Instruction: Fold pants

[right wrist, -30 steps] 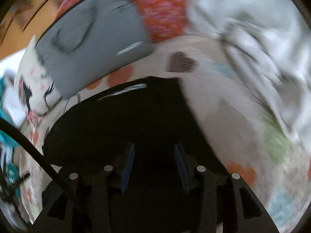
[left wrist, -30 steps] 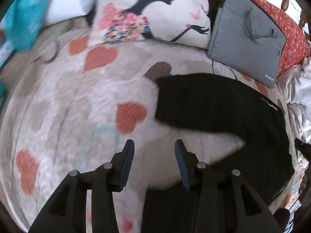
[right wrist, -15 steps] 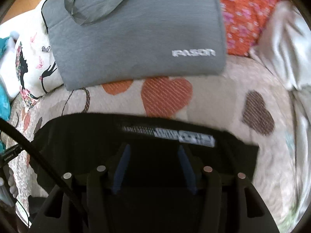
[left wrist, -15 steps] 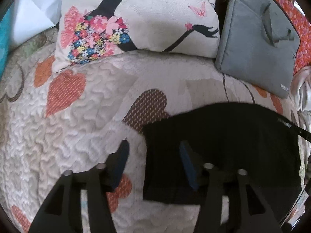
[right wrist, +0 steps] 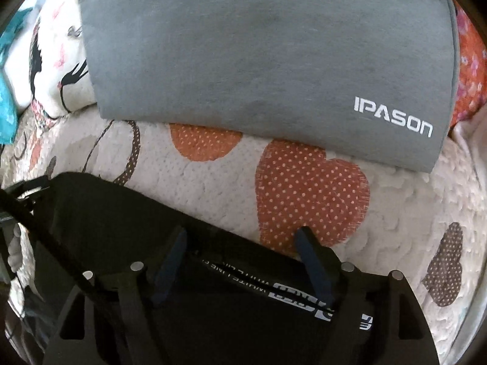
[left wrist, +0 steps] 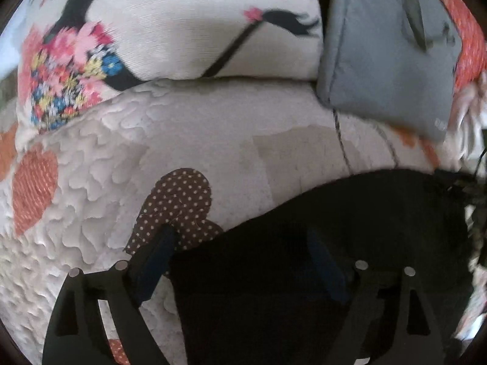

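Under both tools, on the bed: black pants [right wrist: 127, 231] lying flat, top fold edge just laid down.

Left tool [left wrist: 240, 261] straddles the pants' left corner, jaws opening, nothing clamped; one pad sits over the quilt [left wrist: 188, 121], the other over black cloth. Right tool [right wrist: 243, 261] spans the printed edge strip, jaws likewise opening, cloth below but not pinched; reads as a release after laying a fold. Ahead of the tools: bare quilt, then the grey bag [right wrist: 268, 60] and printed pillow [left wrist: 182, 21], near the fold edge. Little room forward; freer room looks to be outward, left of the left tool.
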Tool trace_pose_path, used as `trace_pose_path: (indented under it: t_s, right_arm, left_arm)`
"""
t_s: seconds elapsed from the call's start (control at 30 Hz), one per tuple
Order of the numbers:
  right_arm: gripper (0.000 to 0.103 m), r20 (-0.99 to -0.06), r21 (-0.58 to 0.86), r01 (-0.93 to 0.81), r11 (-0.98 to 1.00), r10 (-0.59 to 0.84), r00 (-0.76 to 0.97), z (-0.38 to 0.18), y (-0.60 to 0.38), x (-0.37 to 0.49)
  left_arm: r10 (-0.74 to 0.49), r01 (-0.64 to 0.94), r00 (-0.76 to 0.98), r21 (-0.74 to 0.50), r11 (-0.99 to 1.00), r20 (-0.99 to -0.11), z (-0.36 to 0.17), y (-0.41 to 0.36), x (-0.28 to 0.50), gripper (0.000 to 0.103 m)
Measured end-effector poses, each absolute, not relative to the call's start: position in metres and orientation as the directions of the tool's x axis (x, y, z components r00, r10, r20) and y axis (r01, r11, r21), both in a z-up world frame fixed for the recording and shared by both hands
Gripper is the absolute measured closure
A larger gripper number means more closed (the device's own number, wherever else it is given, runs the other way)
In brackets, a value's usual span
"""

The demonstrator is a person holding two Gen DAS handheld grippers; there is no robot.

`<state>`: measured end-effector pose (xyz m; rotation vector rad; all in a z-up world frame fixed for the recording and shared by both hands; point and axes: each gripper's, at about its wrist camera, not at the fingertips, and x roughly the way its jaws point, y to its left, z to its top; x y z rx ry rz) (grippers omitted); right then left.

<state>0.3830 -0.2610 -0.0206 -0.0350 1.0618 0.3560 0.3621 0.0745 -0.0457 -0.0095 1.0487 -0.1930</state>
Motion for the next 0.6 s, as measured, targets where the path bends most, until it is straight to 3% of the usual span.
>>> trace_pose_path:
  t_s: [0.03, 0.07, 0.1, 0.13, 0.17, 0.23, 0.27, 0.4, 0.6]
  right_arm:
    - [0.023, -0.858, 0.149, -0.312, 0.938, 0.28, 0.431, -0.021, -0.26, 0.381]
    - [0.023, -0.857, 0.162, -0.326, 0.931, 0.297, 0.422, -0.021, -0.259, 0.377]
    - [0.027, -0.859, 0.154, -0.341, 0.927, 0.296, 0.417, -0.022, -0.256, 0.374]
    - [0.036, -0.864, 0.123, -0.355, 0.927, 0.275, 0.421, -0.023, -0.252, 0.372]
    - [0.042, -0.869, 0.09, -0.364, 0.927, 0.252, 0.426, -0.023, -0.249, 0.369]
    - [0.082, -0.873, 0.106, -0.367, 0.924, 0.263, 0.411, -0.018, -0.247, 0.366]
    - [0.086, -0.874, 0.111, -0.356, 0.928, 0.261, 0.409, -0.014, -0.247, 0.365]
    - [0.092, -0.866, 0.06, -0.342, 0.938, 0.22, 0.45, 0.006, -0.238, 0.346]
    - [0.092, -0.823, 0.043, -0.311, 0.95, 0.21, 0.528, 0.049, -0.237, 0.291]
  left_arm:
    - [-0.139, 0.165, 0.488, -0.065, 0.984, -0.862, -0.045, 0.07, 0.36, 0.037]
    - [-0.104, 0.18, 0.502, -0.014, 0.984, -0.858, -0.043, 0.064, 0.357, 0.067]
    - [-0.115, 0.199, 0.499, -0.015, 0.98, -0.859, -0.042, 0.062, 0.356, 0.085]
    - [-0.15, 0.21, 0.484, -0.052, 0.976, -0.862, -0.04, 0.062, 0.356, 0.089]
    - [-0.153, 0.206, 0.485, -0.057, 0.977, -0.861, -0.038, 0.062, 0.355, 0.09]
    - [-0.136, 0.204, 0.5, -0.036, 0.978, -0.855, -0.033, 0.06, 0.352, 0.091]
    - [-0.127, 0.199, 0.513, -0.027, 0.98, -0.849, -0.028, 0.058, 0.349, 0.091]
    - [-0.122, 0.172, 0.57, -0.028, 0.985, -0.812, -0.001, 0.058, 0.325, 0.091]
    - [-0.104, 0.174, 0.682, 0.023, 0.985, -0.724, 0.055, 0.065, 0.261, 0.091]
